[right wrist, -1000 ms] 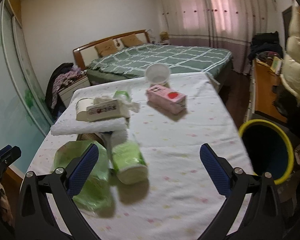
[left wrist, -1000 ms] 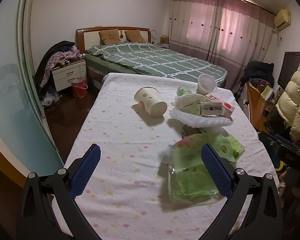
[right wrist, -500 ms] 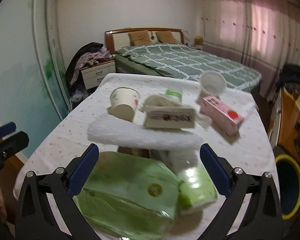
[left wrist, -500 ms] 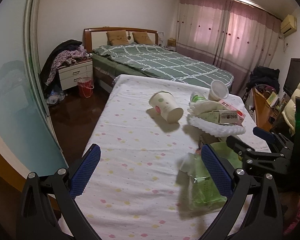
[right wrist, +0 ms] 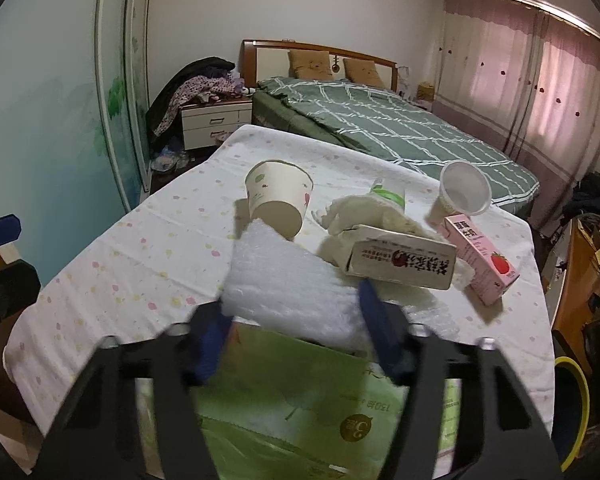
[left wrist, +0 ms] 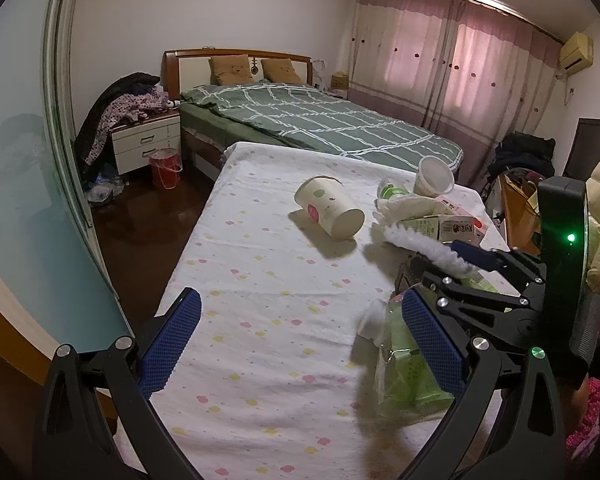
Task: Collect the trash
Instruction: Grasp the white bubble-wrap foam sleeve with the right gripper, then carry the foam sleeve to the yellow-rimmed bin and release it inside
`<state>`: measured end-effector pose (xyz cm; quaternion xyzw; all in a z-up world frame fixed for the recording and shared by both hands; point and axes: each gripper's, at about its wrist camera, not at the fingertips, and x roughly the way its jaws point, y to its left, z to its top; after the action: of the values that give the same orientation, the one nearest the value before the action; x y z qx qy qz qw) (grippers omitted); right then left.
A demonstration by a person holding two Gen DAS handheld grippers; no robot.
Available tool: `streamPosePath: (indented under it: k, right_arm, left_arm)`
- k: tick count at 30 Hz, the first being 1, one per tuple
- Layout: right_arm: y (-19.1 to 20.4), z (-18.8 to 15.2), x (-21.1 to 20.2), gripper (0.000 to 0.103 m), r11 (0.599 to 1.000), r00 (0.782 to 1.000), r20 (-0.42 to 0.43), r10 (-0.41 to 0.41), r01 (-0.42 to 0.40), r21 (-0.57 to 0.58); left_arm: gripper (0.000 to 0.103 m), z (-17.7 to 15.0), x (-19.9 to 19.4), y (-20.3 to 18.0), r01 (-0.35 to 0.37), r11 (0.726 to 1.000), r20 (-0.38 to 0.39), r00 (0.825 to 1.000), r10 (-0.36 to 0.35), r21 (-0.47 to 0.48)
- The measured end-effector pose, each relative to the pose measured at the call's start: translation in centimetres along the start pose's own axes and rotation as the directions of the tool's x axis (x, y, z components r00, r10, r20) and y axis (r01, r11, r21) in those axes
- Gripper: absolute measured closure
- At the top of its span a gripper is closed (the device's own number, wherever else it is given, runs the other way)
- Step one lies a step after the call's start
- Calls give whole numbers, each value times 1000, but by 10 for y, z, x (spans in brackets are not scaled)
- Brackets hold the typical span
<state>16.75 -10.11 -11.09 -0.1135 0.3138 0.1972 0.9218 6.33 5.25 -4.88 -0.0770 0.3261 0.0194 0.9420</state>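
Spread over the tablecloth [left wrist: 260, 280] of a bedroom table, trash is seen ahead of both grippers. A white foam sheet [right wrist: 288, 284] is pinched between the jaws of the right gripper [right wrist: 296, 312], a green plastic bag [right wrist: 300, 408] lying beneath them. The left gripper [left wrist: 300, 340] is held with jaws spread wide, a tipped paper cup [left wrist: 328, 212] lying ahead of them.

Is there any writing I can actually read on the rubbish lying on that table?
"130" on the green plastic pack, printed upside down, with a gold "C" emblem near it.
Chinese characters on the pink strawberry carton: too small to read.
Dark print on the cream carton: blurred, unreadable.
The paper cup carries only pictures.
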Motion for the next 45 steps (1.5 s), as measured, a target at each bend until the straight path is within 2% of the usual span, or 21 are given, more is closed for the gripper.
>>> streamPosePath:
  k: [1, 3, 5, 12, 19, 24, 30, 34, 38, 42, 45]
  right_arm:
    - [0, 0, -1, 71, 1000, 1000, 1, 4, -4, 0]
    - [-2, -1, -5, 81, 1000, 1000, 8, -3, 3, -1]
    - [-3, 0, -10, 86, 1000, 1000, 15, 11, -11, 9]
    - [-16, 5, -41, 88, 996, 995, 71, 75, -79, 52]
    - [-37, 9, -89, 89, 977, 976, 157, 152, -172, 124]
    - [-57, 2, -113, 89, 969, 971, 196, 138, -173, 174]
    - [-102, -19, -142, 89, 955, 971, 235, 42, -108, 276]
    - [-151, -43, -151, 89, 925, 973, 223, -61, -28, 378]
    - [-205, -71, -151, 89, 869, 966, 163, -200, 98, 484]
    - [-260, -100, -146, 89, 791, 937, 82, -341, 238, 564]
    - [-290, -117, -140, 89, 747, 922, 32, -386, 293, 597]
  left_arm:
    - [4, 0, 0, -1, 1, 1000, -1, 1000, -1, 1]
    - [4, 0, 0, -2, 5, 1000, -1, 1000, -5, 3]
    - [4, -1, 0, -5, 9, 1000, -2, 1000, -9, 8]
    - [4, 0, -6, -17, 18, 999, 7, 1000, -18, 28]
    - [4, -3, -15, -30, 41, 998, 13, 999, -42, 51]
    - [4, -13, -16, -49, 86, 993, -16, 996, -84, 83]
    - [4, -29, -4, -76, 146, 982, -69, 988, -139, 118]
    - [4, -41, 9, -94, 157, 977, -102, 984, -144, 145]
    - [4, -50, 24, -102, 164, 977, -133, 980, -146, 139]
    - [4, -52, 34, -107, 154, 978, -144, 980, -134, 139]
    - [4, -51, 39, -109, 148, 979, -139, 982, -128, 140]
